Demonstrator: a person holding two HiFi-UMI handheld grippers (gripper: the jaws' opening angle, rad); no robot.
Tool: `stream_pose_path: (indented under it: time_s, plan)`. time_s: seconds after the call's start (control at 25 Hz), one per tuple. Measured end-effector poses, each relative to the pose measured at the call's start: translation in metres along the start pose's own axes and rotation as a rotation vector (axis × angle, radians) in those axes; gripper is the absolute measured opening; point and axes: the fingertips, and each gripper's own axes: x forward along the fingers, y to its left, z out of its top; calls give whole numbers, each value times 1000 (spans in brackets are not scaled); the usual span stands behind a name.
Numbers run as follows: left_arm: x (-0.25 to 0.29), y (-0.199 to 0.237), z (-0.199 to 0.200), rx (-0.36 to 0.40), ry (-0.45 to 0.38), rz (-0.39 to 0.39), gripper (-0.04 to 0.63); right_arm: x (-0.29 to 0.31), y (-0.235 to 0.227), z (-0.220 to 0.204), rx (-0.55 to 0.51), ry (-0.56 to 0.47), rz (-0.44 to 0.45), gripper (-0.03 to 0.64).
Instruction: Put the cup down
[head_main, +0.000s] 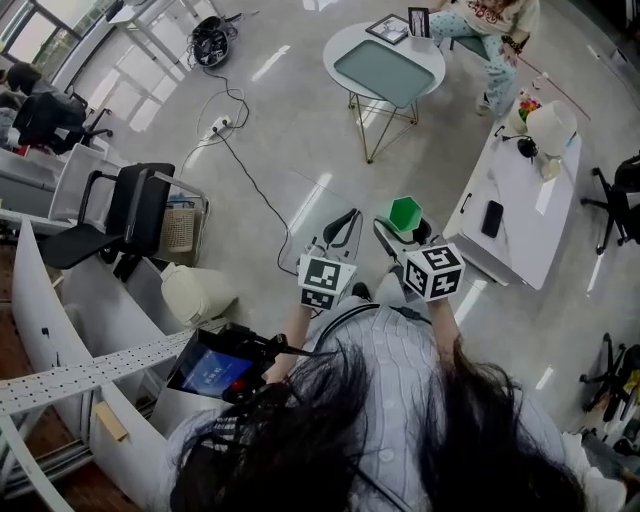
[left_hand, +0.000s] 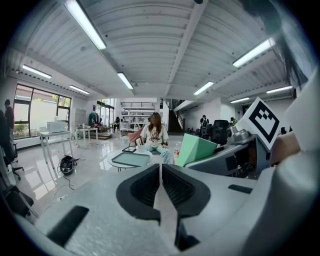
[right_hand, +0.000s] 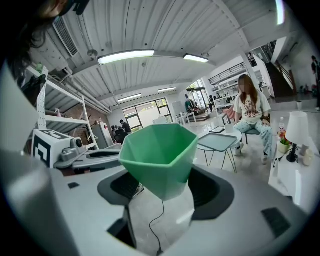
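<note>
**Item 1. Person, standing.** Dark hair (head_main: 400, 440) fills the lower edge of the head view, over a striped shirt (head_main: 385, 345). Both forearms reach forward, each with a marker cube.

**Item 2. Left gripper (left_hand: 160, 167).** Jaws pressed together, nothing between them. Held level, just beside the right gripper on its left.

**Item 3. Right gripper (right_hand: 165, 189).** Jaws pinching the lower body of the green faceted cup (right_hand: 159, 152).

**Item 4. Green faceted cup.** Held in the air over the bare floor (head_main: 290, 130), on no surface. Its mouth is up and its long axis near upright, leaning slightly back toward the holder. The base sits between the jaw pads and the rim stands clear above them. It appears empty.

**Item 5. Candidate surfaces.**
- The long white table (head_main: 520, 215) lies to the right of the right gripper, with its near-left corner closest. It carries a dark phone (head_main: 491, 218) and a white lamp (head_main: 552, 128).
- The round table (head_main: 430, 60) with its grey tray (head_main: 385, 68) stands well ahead.

**Judgement.** The cup is already in the right gripper, so that hand places it. The white table looks the nearer target, calling for a swing rightward and a lowering with the base kept level. The left gripper has no part.
</note>
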Motion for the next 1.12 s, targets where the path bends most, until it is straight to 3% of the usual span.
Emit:
stream_pose_path:
  time_s: [0.64, 1.12]
  plan:
    - [42, 42, 3, -51, 21, 24, 26, 51, -37, 20, 13, 34, 3, 319]
    - [139, 103, 43, -68, 4, 87, 26, 127, -107, 74, 7, 63, 62, 319]
